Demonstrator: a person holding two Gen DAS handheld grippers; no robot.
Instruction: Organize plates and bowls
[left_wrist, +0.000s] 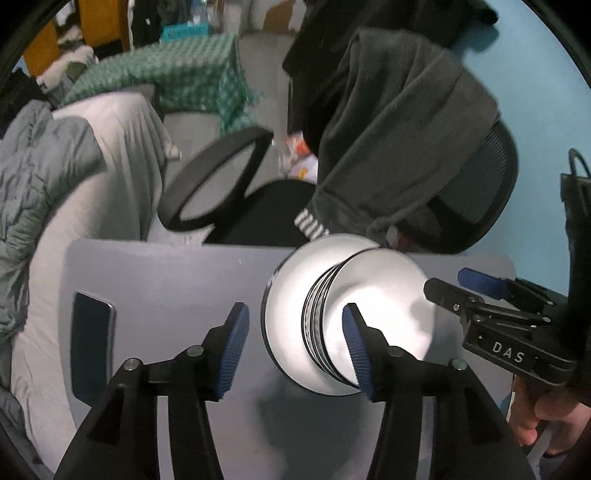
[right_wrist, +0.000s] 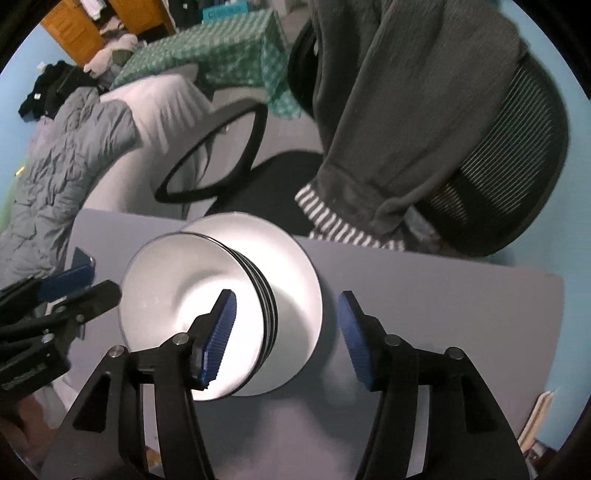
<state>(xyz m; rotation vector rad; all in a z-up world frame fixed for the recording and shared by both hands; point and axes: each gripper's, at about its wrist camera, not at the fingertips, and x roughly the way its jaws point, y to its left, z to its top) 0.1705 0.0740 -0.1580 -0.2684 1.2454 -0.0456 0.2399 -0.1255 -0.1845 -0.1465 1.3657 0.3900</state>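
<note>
Sat stacked near the far edge of the grey table (left_wrist: 166, 280): white plates (left_wrist: 347, 317), one overlapping another. Hovered above, both apart and clamped on nothing: left tongs (left_wrist: 295, 350) and right tongs (right_wrist: 286, 334). Lay at the table's left side: a dark phone (left_wrist: 90, 347).

Your left gripper (left_wrist: 295, 354) has black linkage arms, silver pivot screws and ribbed blue pads (left_wrist: 233, 350). Your right gripper (right_wrist: 286, 336) matches it; at right in the left view its body reads "DAS".
</note>
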